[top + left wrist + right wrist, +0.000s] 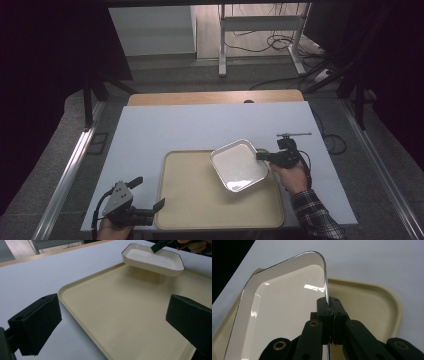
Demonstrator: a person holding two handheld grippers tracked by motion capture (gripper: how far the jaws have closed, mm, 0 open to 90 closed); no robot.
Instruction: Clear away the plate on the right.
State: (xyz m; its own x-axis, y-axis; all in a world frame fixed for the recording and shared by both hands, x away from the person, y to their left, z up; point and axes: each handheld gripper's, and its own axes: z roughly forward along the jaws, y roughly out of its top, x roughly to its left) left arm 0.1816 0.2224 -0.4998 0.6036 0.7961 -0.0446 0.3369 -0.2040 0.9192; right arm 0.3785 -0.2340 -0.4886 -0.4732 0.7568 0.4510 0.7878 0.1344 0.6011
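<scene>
With the right gripper [264, 156] clamped on the rim of the white dish [239, 165], which hangs tilted above the beige tray [200, 210] at centre frame, the setting-down seems unfinished, while the left gripper [148, 192] waits at lower left, jaws apart.

A pale blue-white worktop [165, 130] carries one beige tray [195, 200], lying flat near the worktop's near edge, slightly right of centre. A strip of bare wood shows along the worktop's far edge.
</scene>
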